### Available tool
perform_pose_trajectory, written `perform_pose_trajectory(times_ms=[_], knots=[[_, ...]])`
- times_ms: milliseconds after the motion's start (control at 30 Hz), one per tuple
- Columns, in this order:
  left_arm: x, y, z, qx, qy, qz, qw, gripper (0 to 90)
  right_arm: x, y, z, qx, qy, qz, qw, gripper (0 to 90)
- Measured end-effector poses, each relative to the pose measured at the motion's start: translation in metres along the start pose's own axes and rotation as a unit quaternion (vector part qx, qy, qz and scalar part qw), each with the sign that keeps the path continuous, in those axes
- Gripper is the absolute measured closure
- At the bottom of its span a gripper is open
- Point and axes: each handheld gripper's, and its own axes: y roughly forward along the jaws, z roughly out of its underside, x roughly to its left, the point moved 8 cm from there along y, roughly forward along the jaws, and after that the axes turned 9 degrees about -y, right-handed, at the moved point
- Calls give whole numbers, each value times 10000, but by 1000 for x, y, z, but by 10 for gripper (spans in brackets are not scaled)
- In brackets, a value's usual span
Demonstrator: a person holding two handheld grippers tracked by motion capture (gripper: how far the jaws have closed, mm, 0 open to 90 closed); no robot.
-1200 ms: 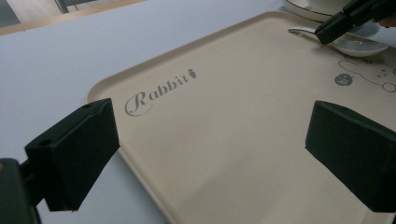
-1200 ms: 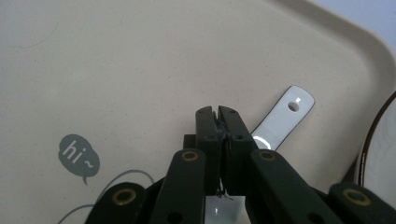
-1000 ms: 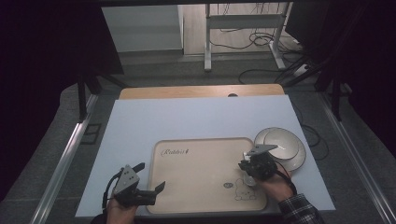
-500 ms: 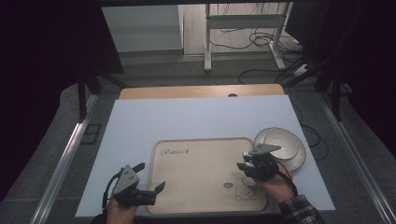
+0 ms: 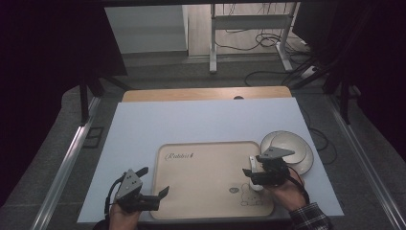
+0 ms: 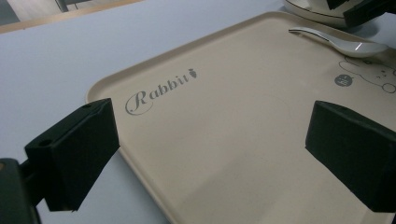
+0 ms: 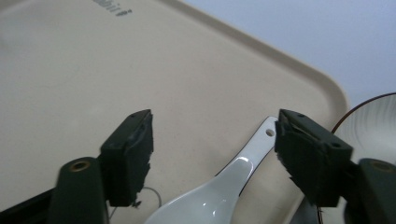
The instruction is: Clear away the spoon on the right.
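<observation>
Right gripper (image 5: 252, 173) open, now over spoon (image 7: 219, 186) | left gripper (image 5: 155, 183) open, unmoved

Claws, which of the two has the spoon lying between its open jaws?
The right claw: the white spoon lies on the tray between its jaws. The left claw frames only bare tray near the "Rabbit" lettering.

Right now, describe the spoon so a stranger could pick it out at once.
Find the beige tray printed "Rabbit". Near its right edge, by the stacked white dishes, lies the white ceramic spoon between the right gripper's open jaws. It is the tray's one loose item.
</observation>
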Motion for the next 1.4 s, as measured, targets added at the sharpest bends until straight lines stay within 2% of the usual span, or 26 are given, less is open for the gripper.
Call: perform_pose_trajectory(times_ms=[200, 400, 633, 933, 1400], knots=[[0, 0, 0, -6, -6, 0, 10000, 26, 2, -5, -4, -206, 41, -60, 9998, 145], [0, 0, 0, 0, -10, 21, 10000, 27, 7, -10, -5, -303, 27, -114, 9995, 74], [0, 0, 0, -1, -18, 31, 10000, 26, 8, -19, -7, -514, 78, -136, 9986, 44], [0, 0, 0, 12, -22, 51, 10000, 26, 6, -29, -3, -561, 106, -46, 9984, 36], [0, 0, 0, 24, -28, 53, 10000, 25, 0, -51, 12, -677, 198, 242, 9972, 28]])
